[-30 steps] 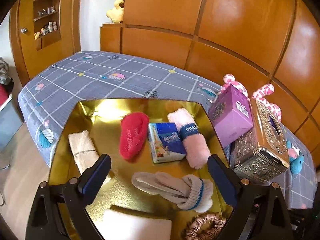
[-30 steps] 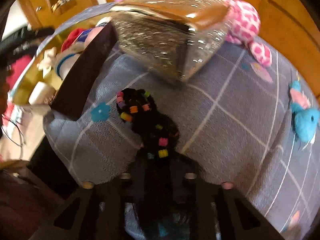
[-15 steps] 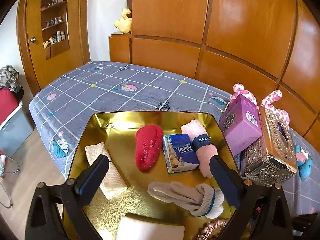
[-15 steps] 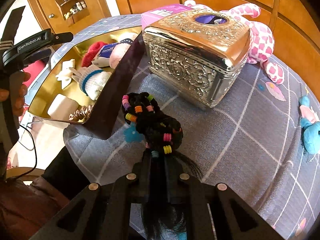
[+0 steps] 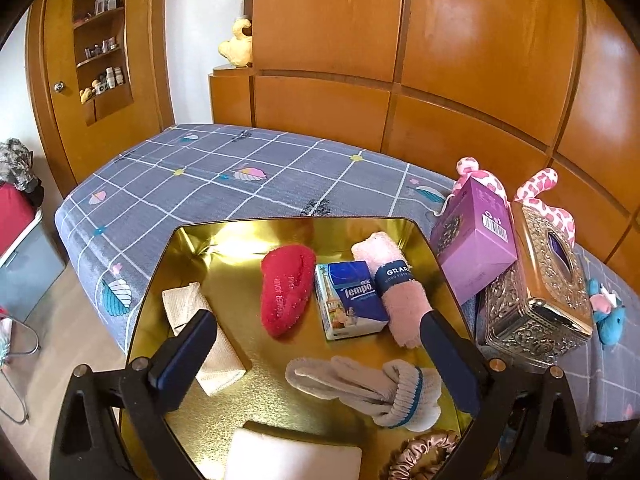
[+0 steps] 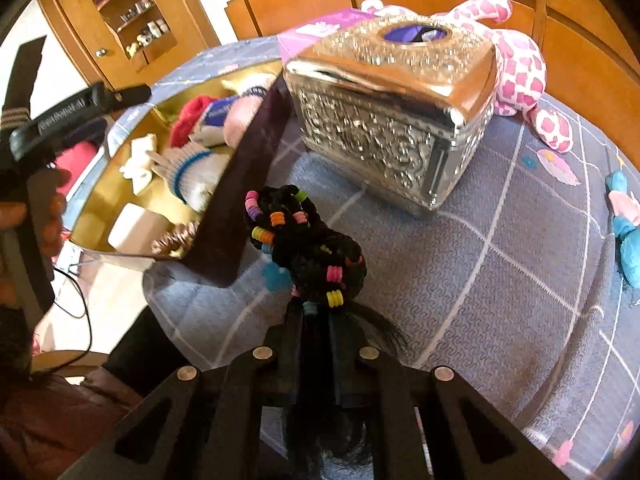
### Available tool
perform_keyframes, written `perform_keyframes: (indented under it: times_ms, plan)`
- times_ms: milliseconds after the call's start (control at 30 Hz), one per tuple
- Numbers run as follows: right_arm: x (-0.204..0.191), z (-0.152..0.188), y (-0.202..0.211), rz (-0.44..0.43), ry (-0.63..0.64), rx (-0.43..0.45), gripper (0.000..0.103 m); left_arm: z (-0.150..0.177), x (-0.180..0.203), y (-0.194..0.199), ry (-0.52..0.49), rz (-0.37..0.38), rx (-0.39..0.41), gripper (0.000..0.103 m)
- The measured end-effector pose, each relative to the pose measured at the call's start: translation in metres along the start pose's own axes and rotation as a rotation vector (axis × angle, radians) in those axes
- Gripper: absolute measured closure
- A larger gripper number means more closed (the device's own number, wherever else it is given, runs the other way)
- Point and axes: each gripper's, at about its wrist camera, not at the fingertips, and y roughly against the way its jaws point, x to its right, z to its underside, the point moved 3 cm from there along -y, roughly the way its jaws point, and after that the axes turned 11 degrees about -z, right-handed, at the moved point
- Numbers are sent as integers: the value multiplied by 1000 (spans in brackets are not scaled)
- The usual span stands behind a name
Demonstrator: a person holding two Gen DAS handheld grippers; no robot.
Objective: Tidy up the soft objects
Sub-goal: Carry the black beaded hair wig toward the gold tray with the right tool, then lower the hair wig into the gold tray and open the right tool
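1. Left wrist view: the left gripper point(image 5: 320, 354) hangs above the gold tray point(image 5: 224, 240) with its two fingers spread wide apart and nothing between them.
2. In the tray lie one red slipper sock point(image 5: 286, 288), one blue tissue pack point(image 5: 350, 300), one rolled pink towel point(image 5: 394, 284), one pair of grey gloves point(image 5: 368, 384) bundled together, one beige folded cloth point(image 5: 200, 320), one white pad point(image 5: 296, 458) and one brown satin scrunchie point(image 5: 420, 454).
3. The gloves lie between the two fingers and below them; the beige cloth is partly hidden behind the left finger, and the pink towel's near end touches the right finger in the view.
4. Just right of the tray stand one purple box point(image 5: 476, 248) and one ornate metal tissue box point(image 5: 536, 292), touching each other, on the grey checked bedspread point(image 5: 208, 184).
5. Right wrist view: the right gripper point(image 6: 314, 320) has its fingers pressed together on one black braided hairpiece point(image 6: 304, 240) strung with coloured beads.
6. The hairpiece sticks out forward from the fingertips, held above the bedspread point(image 6: 480, 280), just beside the tray's dark outer wall point(image 6: 244, 188) and in front of the metal tissue box point(image 6: 384, 120).
7. One pink spotted plush point(image 6: 520, 76) lies behind that box; one blue plush point(image 6: 628, 236) sits at the right edge.
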Motion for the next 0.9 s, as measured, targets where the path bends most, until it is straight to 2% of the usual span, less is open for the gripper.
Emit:
perform_keyframes:
  times_ms: [567, 900]
  plan:
    - [-23, -27, 35, -89, 41, 87, 93, 2, 3, -4, -10, 5, -13, 1]
    - [-58, -61, 15, -131, 125, 81, 93, -15, -33, -6, 89, -36, 14, 1]
